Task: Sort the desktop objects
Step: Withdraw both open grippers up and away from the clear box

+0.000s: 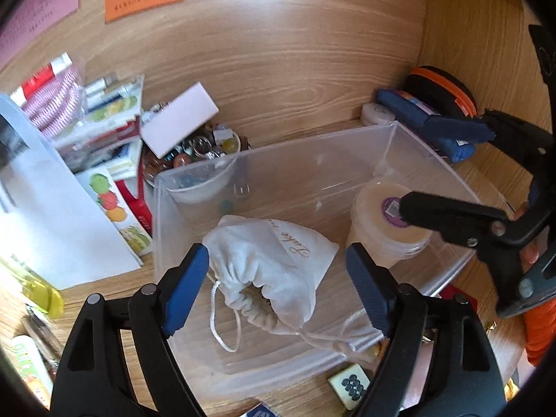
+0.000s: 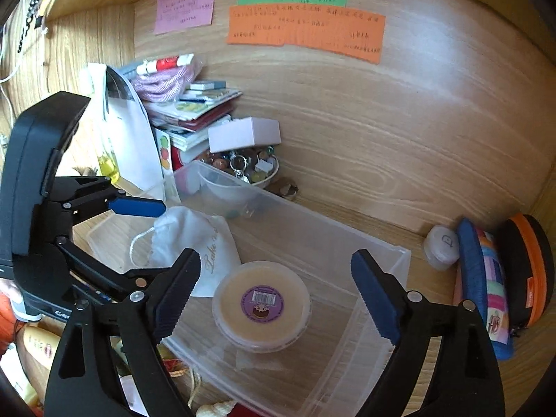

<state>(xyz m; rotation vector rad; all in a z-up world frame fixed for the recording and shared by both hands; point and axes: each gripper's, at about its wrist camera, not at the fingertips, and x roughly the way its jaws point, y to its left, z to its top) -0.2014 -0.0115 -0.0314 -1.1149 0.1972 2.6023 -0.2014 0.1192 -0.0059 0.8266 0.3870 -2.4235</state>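
Note:
A clear plastic bin (image 1: 278, 146) (image 2: 312, 213) sits on the wooden desk. In it lie a white drawstring pouch (image 1: 278, 253) (image 2: 194, 236) with script lettering and a round cream tub (image 1: 378, 229) (image 2: 262, 304) with a purple label. My left gripper (image 1: 278, 286) (image 2: 149, 243) hangs open above the pouch, its blue pads either side of it and not pressing. My right gripper (image 2: 276, 267) (image 1: 444, 163) stands open over the tub, with nothing held between its pads.
Behind the bin stands a bowl of trinkets (image 2: 257, 168) with a white box (image 1: 179, 123) on top, next to a pile of packets and papers (image 1: 87, 121). A blue pencil case (image 2: 486, 285), an orange-trimmed case (image 2: 528, 267) and a mahjong tile (image 1: 349, 385) lie around. Sticky notes (image 2: 305, 31) hang on the back wall.

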